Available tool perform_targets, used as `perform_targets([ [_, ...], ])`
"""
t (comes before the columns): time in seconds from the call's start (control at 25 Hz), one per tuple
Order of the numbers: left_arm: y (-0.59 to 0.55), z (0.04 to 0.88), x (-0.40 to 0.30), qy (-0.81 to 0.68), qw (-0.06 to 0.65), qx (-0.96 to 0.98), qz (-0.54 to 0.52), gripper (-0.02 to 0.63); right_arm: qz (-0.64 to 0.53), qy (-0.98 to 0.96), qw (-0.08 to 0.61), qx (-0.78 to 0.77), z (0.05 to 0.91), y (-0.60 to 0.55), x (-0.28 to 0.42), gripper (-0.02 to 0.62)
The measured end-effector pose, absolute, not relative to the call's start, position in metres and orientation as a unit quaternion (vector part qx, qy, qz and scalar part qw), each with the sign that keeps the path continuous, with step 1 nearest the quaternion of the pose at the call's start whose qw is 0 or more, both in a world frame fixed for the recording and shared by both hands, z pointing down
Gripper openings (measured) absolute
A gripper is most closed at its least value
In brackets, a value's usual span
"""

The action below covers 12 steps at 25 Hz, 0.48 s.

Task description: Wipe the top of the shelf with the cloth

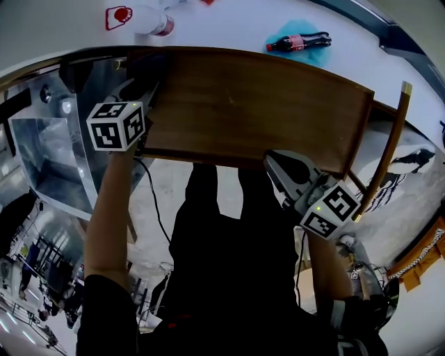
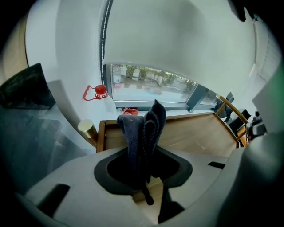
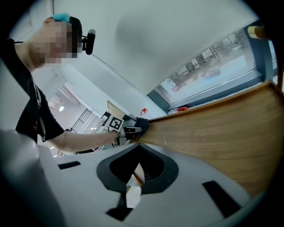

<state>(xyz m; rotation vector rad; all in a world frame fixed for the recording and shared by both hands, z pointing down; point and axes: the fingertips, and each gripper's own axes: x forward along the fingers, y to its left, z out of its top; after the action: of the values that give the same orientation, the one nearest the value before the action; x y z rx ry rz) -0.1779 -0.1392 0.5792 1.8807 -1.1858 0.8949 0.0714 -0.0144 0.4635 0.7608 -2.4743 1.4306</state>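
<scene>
The brown wooden shelf top [image 1: 250,104] fills the middle of the head view. My left gripper [image 1: 144,111] is at the shelf's left end, shut on a dark blue-grey cloth [image 2: 142,128] that stands bunched up between its jaws. The right gripper view shows that cloth [image 3: 141,124] touching the far left corner of the shelf top [image 3: 222,128]. My right gripper [image 1: 279,167] is at the shelf's near edge, towards the right. Its jaws stand together with nothing seen between them. The shelf's front edge shows just beyond them.
On the white sill behind the shelf lie a cola bottle [image 1: 299,42] on a blue cloth and a white bottle with a red cap [image 1: 149,21]. A gold-capped wooden post [image 1: 405,87] rises at the shelf's right end. A shiny panel [image 1: 49,153] stands at the left.
</scene>
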Motion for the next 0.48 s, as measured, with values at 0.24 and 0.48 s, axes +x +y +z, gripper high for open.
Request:
perform_targets([
  [0.24,-0.138,0.580,-0.161,-0.450,0.363,0.733,0.359,0.141,0.482,-0.833,0.085,0.259,0.460,-0.012,0.082,0.005],
  [0.48,-0.137,0.581,-0.142,-0.440,0.362,0.738,0.362,0.141,0.480,-0.832,0.078,0.267,0.458,-0.011,0.097,0.005],
])
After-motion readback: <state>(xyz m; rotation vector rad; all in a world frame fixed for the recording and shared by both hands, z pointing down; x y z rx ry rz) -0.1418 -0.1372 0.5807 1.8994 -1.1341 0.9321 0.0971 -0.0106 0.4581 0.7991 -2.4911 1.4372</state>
